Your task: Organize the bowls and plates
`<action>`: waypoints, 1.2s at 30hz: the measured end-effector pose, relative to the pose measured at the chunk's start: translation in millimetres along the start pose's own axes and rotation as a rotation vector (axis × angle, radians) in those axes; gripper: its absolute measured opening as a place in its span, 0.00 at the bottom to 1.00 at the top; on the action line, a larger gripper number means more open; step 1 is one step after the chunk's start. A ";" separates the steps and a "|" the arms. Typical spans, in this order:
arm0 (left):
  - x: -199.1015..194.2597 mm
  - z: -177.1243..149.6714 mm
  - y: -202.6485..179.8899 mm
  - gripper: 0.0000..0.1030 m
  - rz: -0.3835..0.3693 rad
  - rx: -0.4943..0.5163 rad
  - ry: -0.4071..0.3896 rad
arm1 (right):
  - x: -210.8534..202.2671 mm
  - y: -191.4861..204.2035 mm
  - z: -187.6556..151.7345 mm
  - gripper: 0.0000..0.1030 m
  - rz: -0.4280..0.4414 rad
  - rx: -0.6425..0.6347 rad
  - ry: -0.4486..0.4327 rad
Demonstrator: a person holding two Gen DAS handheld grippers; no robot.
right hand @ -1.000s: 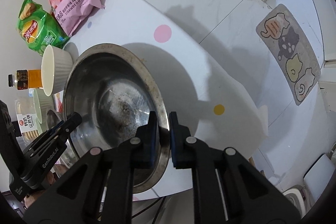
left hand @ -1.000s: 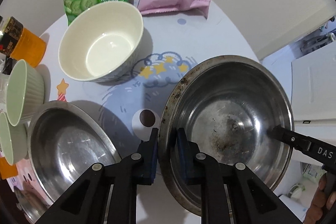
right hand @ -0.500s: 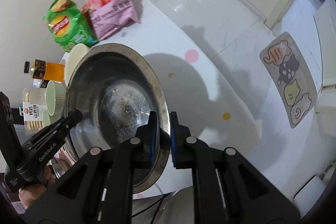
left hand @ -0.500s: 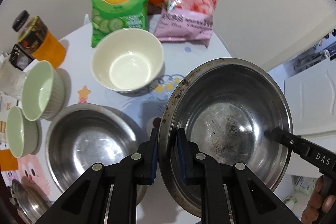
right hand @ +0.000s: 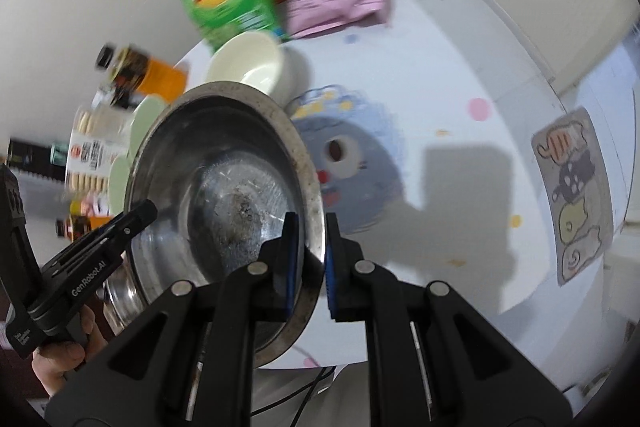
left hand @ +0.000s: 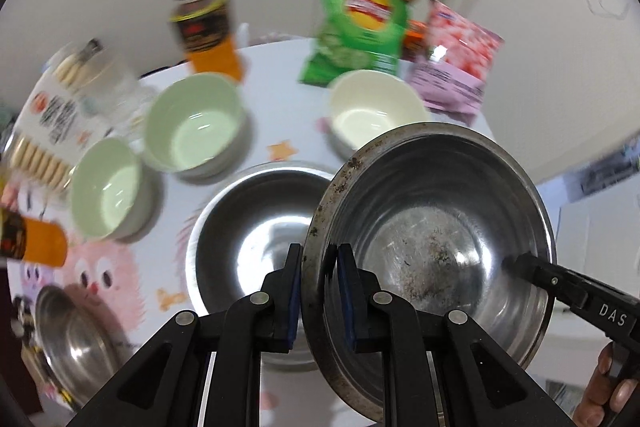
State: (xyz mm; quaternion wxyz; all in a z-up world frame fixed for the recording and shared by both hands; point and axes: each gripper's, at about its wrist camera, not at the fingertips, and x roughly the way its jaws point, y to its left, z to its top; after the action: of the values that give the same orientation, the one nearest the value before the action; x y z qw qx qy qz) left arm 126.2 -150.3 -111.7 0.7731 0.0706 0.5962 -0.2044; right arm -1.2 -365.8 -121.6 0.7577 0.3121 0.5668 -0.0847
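Both grippers pinch the rim of the same stained steel bowl — the left gripper clamped on one edge, the right gripper closed tight on the opposite edge. The bowl hangs tilted above the table. Just left of the left gripper's fingers sits a second steel bowl; beyond it, two green bowls and a cream bowl.

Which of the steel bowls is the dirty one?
The large steel bowl held by both grippers: its rim and bottom are stained; the steel bowl on the table looks clean.
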 end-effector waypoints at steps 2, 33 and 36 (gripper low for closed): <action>-6.0 -6.5 17.8 0.16 0.015 -0.034 -0.012 | 6.0 17.8 -2.5 0.13 0.005 -0.040 0.012; -105.5 -218.0 331.8 0.17 0.278 -0.666 -0.084 | 137.9 347.0 -161.6 0.13 0.134 -0.663 0.274; -103.4 -216.9 341.4 0.17 0.282 -0.664 -0.098 | 141.6 357.4 -164.6 0.13 0.119 -0.696 0.264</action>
State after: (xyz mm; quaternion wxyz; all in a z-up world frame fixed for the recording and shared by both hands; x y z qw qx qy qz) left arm 47.9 259.7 -119.9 0.8022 -0.1126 0.5767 0.1055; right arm 86.9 42.5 -142.7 0.7426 0.0764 0.6352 0.1983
